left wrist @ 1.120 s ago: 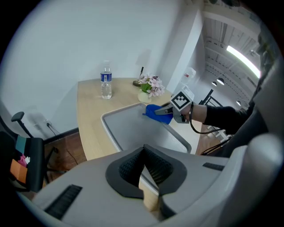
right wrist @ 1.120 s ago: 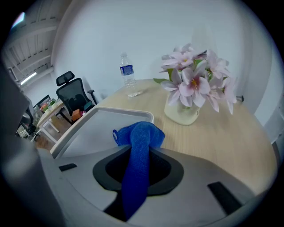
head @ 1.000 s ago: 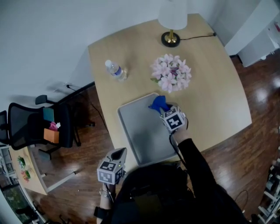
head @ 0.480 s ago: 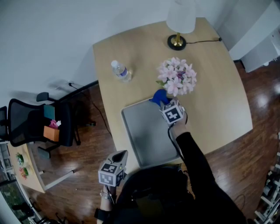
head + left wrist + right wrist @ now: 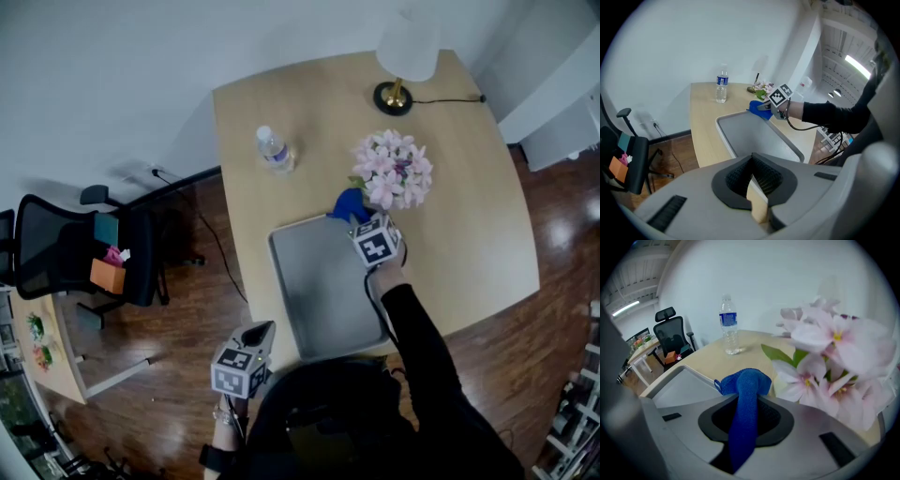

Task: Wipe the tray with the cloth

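Tabletop: tray lies at its near edge, within reach. Right gripper fingers are clamped on the cloth, bunched at the tray's far corner beside the flowers, probably to wipe that corner. Left gripper is parked off the near edge, fingers closed, empty.

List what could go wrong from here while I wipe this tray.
1. The right gripper, shut on the cloth, is at the tray's far corner, right beside the flowers. A stroke may knock them.
2. The left gripper hangs off the table, so nothing steadies the tray. It may slide under a push.
3. The cloth is bunched into a narrow roll, so it may wipe only a thin strip.
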